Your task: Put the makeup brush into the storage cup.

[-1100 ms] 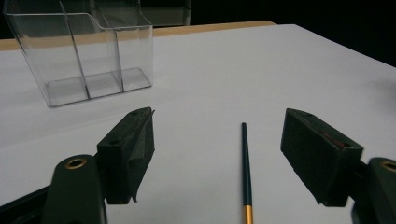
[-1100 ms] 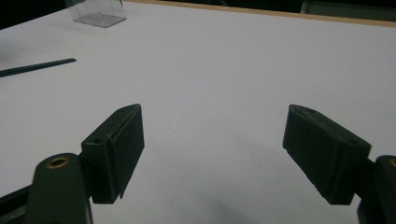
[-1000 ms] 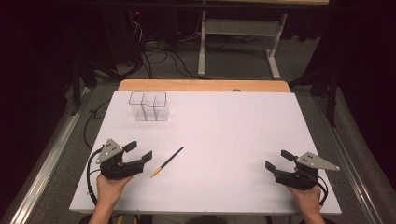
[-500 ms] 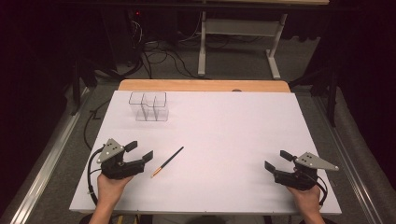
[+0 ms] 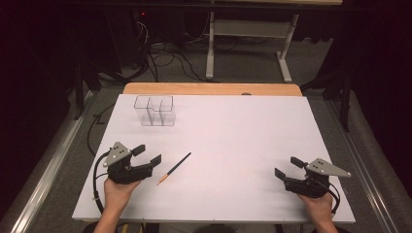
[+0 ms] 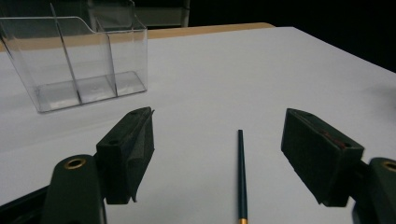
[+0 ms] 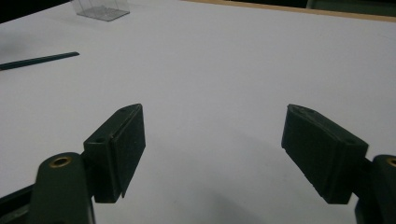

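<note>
Where it lies — pencil diagonal, orange tip near-left

No lettering, label, brand mark or number can be read on any surface here; none of the things on the white bench carries print.

black claws, grey three-cornered plates

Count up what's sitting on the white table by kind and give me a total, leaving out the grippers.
Dark green pencil: 1
Clear plastic organizer with compartments: 1
Total: 2
</note>
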